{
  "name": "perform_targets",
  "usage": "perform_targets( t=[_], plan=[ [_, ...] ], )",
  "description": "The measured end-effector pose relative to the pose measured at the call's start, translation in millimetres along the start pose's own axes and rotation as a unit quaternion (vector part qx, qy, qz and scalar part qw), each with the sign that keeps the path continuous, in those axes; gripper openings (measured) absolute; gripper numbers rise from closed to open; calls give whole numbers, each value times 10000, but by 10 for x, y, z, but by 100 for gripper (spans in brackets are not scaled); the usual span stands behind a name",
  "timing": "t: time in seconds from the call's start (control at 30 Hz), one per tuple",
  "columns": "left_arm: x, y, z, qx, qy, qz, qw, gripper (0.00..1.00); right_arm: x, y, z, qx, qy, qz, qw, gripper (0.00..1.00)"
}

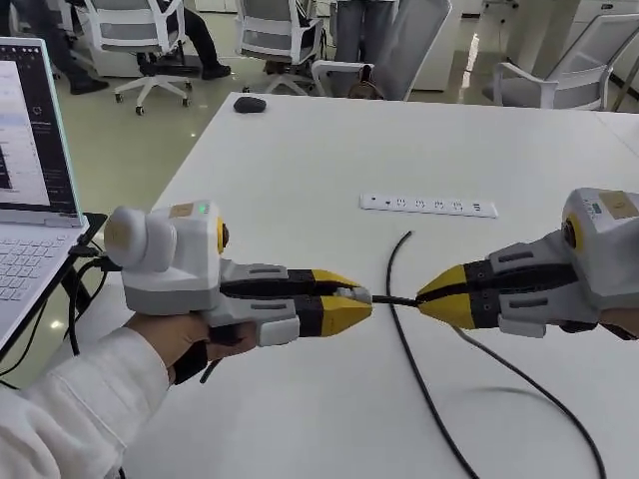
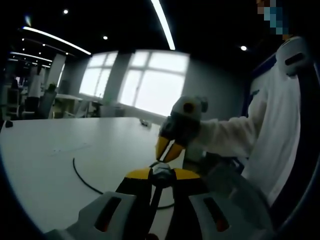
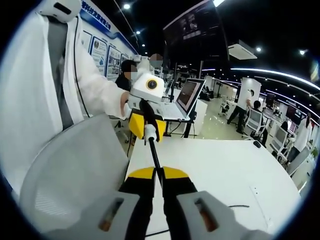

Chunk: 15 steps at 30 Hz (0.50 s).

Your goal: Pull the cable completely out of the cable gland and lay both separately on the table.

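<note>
Left gripper [image 1: 367, 297] jaws clamp the cable gland [image 2: 162, 170]; right gripper [image 1: 420, 297] jaws pinch the black cable [image 3: 156, 160] just beside it, its axis level, left-right above the bench [image 1: 329, 150]

White table [image 1: 300, 150], mostly bare. A white power strip [image 1: 428, 205] lies flat near the middle, its long side running left to right. A dark mouse [image 1: 250, 104] sits close to the far edge, well apart from the strip. A black cable [image 1: 424, 384] trails across the near part in loose curves, one end just short of the strip.
</note>
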<state>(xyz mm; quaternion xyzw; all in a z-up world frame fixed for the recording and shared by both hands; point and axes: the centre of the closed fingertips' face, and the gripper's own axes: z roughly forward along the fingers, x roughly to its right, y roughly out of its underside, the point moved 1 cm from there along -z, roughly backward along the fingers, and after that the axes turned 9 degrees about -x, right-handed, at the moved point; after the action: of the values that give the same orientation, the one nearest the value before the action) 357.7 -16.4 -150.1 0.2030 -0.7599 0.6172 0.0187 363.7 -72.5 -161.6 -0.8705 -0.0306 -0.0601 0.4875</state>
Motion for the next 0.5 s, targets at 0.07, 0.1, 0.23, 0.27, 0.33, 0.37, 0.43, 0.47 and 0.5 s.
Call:
perform_targets(
  t=[0.07,0.1,0.23,0.27,0.33,0.37,0.43,0.47,0.5],
  plan=[
    [1,-4,3,3,0,1,10000,16,3,-1,-3,0,13,-11,10000,3],
    [2,-6,4,8,3,-1,10000,16,4,-2,-5,2,19,-23,10000,3],
    [20,8,16,-25,24,5,10000,16,-44,-36,-24,39,-147,-14,9999,9],
    [21,9,19,-22,28,0,10000,16,-47,-80,-27,102,-115,-47,9999,16],
    [25,10,28,-14,37,-8,10000,16,-56,-126,-13,114,-95,-150,9998,24],
    [26,8,32,-10,40,-6,10000,16,-61,-134,-5,81,-112,-204,9997,22],
    [30,-2,44,-1,53,-6,10000,16,-64,-164,16,93,-120,-255,9996,20],
    [30,-6,48,2,55,-5,10000,16,-61,-174,25,110,-119,-267,9995,21],
    [32,-13,54,9,61,-1,10000,16,-54,-183,40,117,-110,-290,9995,21]
  ],
)
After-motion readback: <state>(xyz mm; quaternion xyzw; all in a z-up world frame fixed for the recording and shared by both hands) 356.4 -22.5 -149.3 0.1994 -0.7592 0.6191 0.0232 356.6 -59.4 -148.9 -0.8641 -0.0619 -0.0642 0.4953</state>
